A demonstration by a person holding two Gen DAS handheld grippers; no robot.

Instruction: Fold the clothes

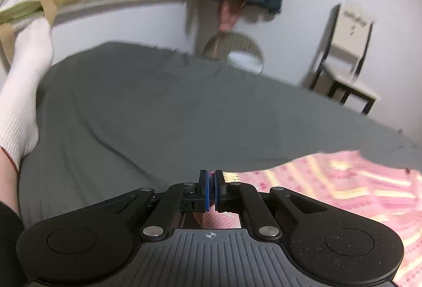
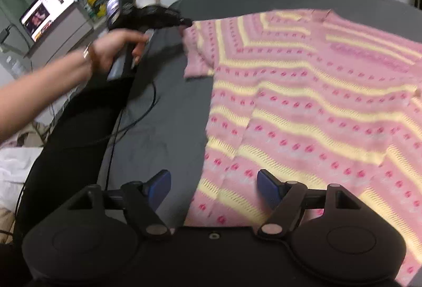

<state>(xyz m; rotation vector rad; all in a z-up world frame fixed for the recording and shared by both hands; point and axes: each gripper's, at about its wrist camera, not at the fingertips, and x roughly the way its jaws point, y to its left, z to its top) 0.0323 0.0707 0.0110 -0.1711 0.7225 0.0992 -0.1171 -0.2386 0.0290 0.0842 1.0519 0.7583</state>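
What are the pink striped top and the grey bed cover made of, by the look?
Pink striped top: looks knitted, soft and matte; open lacy yellow stripes and raised pink dots suggest yarn, fibre unclear. Grey bed cover: looks like thin woven fabric, matte, with shallow creases.

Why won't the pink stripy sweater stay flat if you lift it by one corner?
The sweater looks like soft knit lying limp on the bed, so it would probably droop. The left gripper pinches only its edge, so the rest likely drags.
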